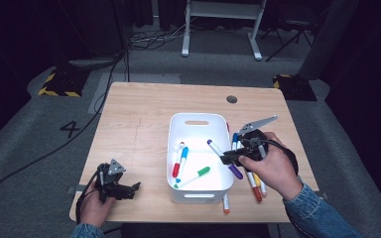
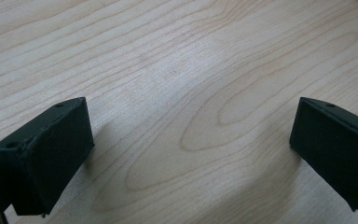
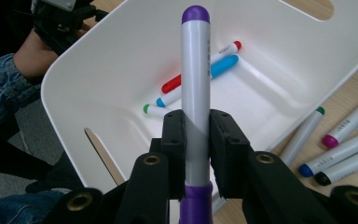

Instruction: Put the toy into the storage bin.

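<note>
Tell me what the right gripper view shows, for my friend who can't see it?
The right tool pinches a white marker with purple ends, pointing it over a white bin. In the bin lie a red marker, a blue marker and a green marker. More markers lie on the wooden table beside the bin.

Your table is brightly lit from above, surroundings dark; bin glares white; high view soft.
</note>
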{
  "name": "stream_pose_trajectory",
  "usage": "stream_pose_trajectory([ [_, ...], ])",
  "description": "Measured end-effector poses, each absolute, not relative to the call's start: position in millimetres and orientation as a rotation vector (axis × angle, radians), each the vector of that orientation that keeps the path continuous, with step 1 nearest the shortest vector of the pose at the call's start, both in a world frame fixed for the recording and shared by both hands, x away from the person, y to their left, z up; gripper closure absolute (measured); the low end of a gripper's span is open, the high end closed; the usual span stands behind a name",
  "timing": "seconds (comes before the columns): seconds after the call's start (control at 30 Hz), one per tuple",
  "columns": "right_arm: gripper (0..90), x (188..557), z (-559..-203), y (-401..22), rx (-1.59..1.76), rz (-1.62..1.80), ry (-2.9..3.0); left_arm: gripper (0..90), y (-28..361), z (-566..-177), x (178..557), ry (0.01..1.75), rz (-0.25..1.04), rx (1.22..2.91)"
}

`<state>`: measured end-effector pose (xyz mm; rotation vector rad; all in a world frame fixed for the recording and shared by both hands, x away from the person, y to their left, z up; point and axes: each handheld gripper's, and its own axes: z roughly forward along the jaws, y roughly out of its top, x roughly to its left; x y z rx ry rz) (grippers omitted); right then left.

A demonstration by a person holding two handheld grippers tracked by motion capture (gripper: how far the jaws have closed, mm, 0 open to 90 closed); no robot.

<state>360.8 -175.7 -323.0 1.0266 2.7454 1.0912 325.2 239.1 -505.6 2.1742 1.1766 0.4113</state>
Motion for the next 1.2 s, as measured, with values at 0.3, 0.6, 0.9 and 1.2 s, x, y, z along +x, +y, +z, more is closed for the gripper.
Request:
stream_pose_trajectory([
  [0.3, 76.9, 356.8, -323.6, -156.0, 0.965, 1.113, 2.791, 0.0, 239.1, -505.6, 325.2, 1.177, 0.413, 2.174],
  [0.6, 76.9, 354.5, -327.0, -144.9, 0.924, 1.098, 2.819, 0.0, 239.1, -505.6, 325.2, 1.176, 0.413, 2.174],
  [0.9, 77.0, 354.1, -340.5, -138.8, 0.885, 1.025, 2.866, 0.0, 239.1, -505.6, 325.2, 1.177, 0.413, 2.174],
  [1.2, 77.0, 355.8, -355.1, -132.5, 0.846, 0.97, 2.903, 0.0, 239.1, -505.6, 325.2, 1.176, 0.413, 2.174],
])
